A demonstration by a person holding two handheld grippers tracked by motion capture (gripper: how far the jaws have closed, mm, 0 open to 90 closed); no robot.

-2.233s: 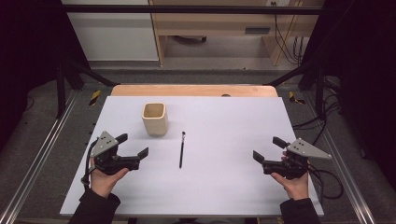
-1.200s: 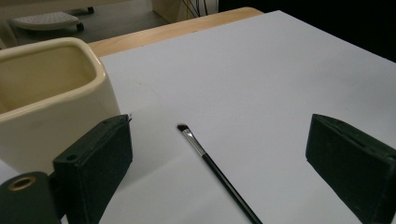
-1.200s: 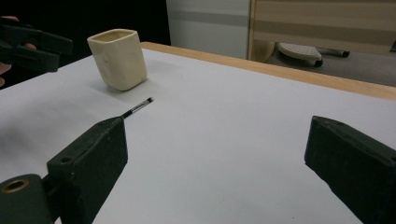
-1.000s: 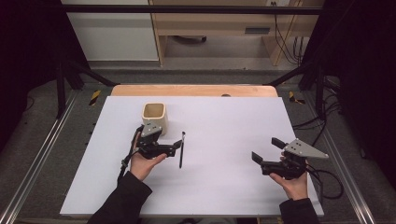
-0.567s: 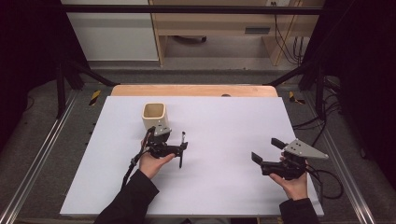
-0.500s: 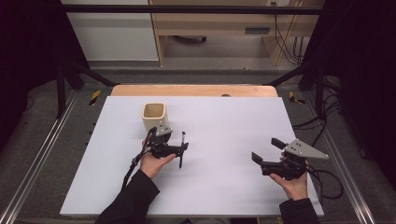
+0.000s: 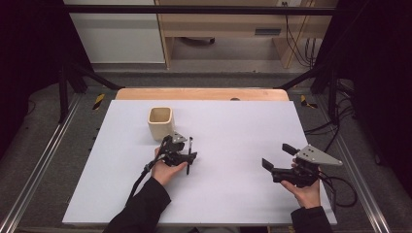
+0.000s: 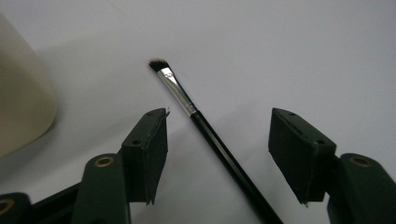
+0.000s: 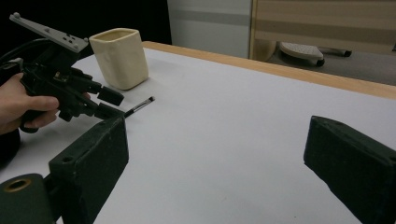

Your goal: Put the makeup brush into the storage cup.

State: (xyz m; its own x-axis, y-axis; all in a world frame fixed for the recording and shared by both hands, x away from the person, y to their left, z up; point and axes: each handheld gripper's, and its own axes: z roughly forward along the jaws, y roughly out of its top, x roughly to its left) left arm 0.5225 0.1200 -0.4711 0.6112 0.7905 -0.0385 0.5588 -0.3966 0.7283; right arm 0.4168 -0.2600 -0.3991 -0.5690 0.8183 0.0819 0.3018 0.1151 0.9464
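1. High view: there is one white table (image 7: 233,194), one cream cup (image 7: 160,122) and one black brush (image 7: 189,154) on it, and two grippers, one in each of the person's hands. The left gripper (image 7: 188,158) sits low over the sheet just in front of the cup, its jaws around the brush's handle, the dark-sleeved forearm running up from the bottom edge. The right gripper (image 7: 276,162) is held well apart at the table's right side, pointing left, with its jaws apart and nothing between them.

2. Left gripper view: one brush (image 8: 210,135) lies flat on the white surface, bristles away from the camera, its handle passing slantwise between the two black jaws. The jaws stand wide, one on each side of the handle, with bare table showing between each pad and the brush. One curved side of the cup (image 8: 21,102) shows at the left edge.

3. Right gripper view: its own two jaws are spread wide over bare table. Farther off, the left gripper (image 9: 109,105), held in one hand (image 9: 18,107), points down at the brush (image 9: 139,107), whose bristle end sticks out beyond it; the one cup (image 9: 119,56) stands just behind.
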